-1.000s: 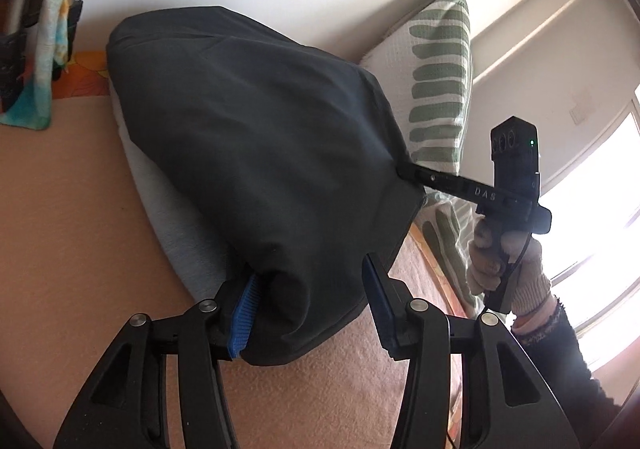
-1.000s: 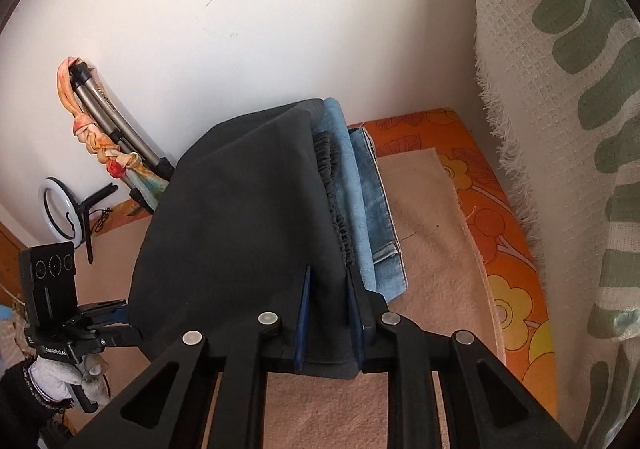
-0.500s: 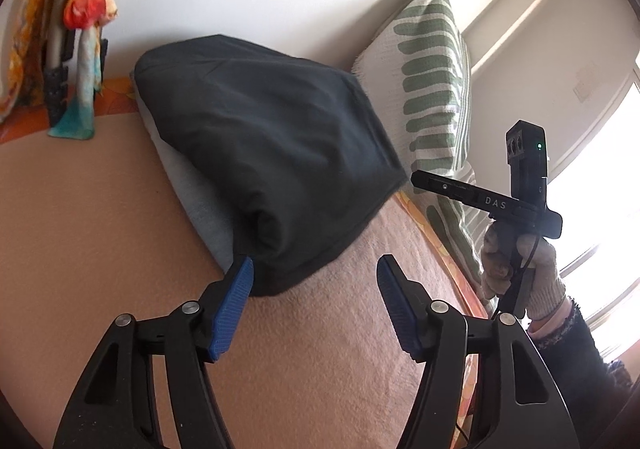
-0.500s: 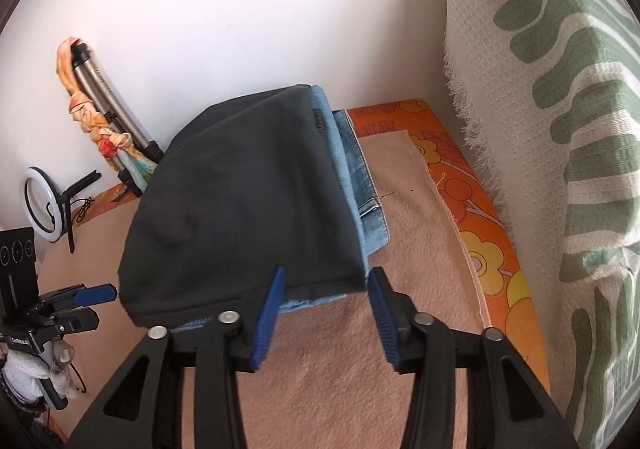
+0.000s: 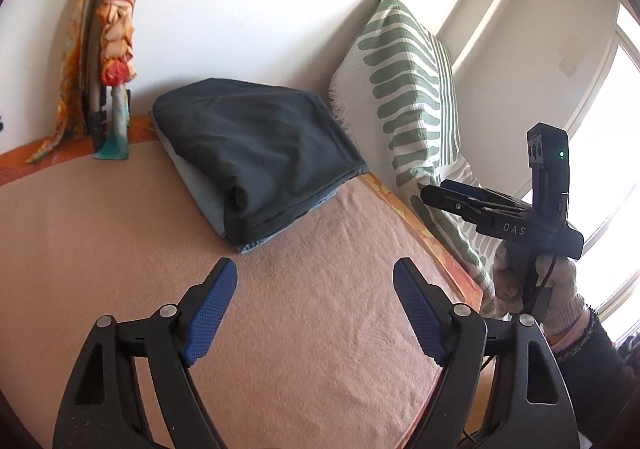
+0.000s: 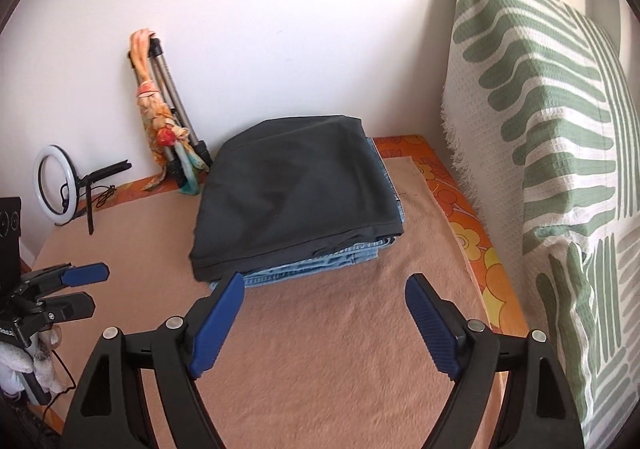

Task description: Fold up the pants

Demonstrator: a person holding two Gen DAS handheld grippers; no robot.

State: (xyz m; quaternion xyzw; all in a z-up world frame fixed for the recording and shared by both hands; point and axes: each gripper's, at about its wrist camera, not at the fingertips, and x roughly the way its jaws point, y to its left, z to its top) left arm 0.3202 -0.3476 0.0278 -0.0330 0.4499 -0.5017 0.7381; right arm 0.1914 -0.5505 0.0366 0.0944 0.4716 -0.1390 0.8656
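Pants [image 6: 296,197] folded beyond both tongs [image 5: 314,275] [image 6: 324,289] — jaws just opened wide, empty

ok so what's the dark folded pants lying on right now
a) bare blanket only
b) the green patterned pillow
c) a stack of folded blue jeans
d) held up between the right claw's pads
c: the dark folded pants rest on top of folded blue jeans, whose denim edges show beneath them, and both claws are open and clear of the pile.
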